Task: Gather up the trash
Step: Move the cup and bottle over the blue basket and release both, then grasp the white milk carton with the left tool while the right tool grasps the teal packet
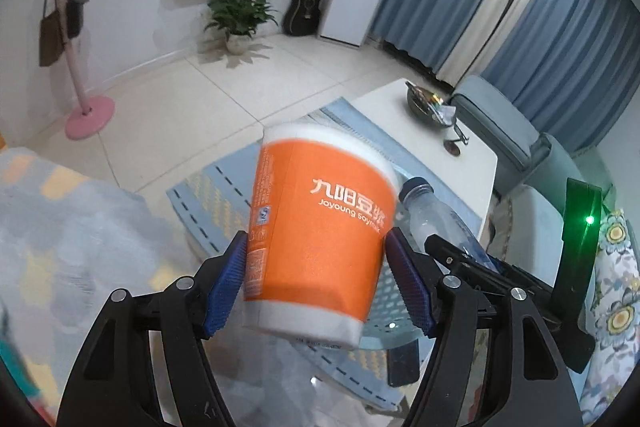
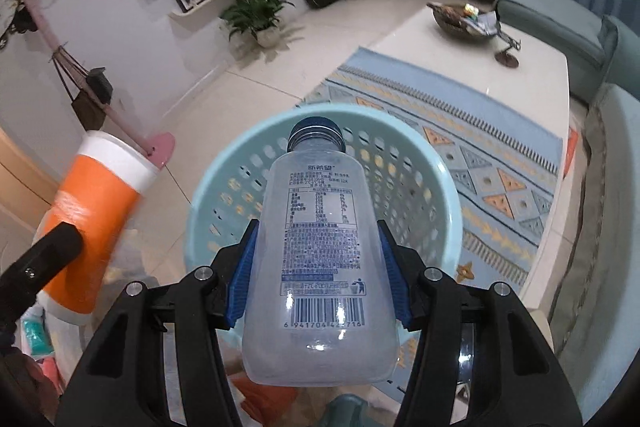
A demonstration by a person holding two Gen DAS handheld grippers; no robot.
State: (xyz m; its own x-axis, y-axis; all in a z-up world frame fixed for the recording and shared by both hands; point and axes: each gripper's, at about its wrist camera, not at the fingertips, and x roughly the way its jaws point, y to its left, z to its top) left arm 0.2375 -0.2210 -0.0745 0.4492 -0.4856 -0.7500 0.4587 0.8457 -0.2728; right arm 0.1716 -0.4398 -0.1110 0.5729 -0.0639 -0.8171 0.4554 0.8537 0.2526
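An orange soy-milk cup (image 1: 316, 235) is clamped between the blue pads of the left gripper (image 1: 316, 279), its jaws set about halfway apart and pressing the cup's sides. A clear plastic bottle (image 2: 320, 255) with a dark blue cap is gripped at its waist by the right gripper (image 2: 318, 271), likewise part-open around it. Both pieces of trash are carried in the air, tilted forward and downward. The bottle is held directly over the pale blue perforated waste basket (image 2: 436, 163), its cap pointing toward the far rim; the cup is seen just beside the basket's left rim, not yet above the opening. The step appears to be the drop into the basket. It would best be done by bringing the cup inside the rim before the jaws are opened, and by releasing the bottle low, so that neither bounces out. The cup is rigid paper with white bands; the bottle looks empty, light and printed with a barcode.
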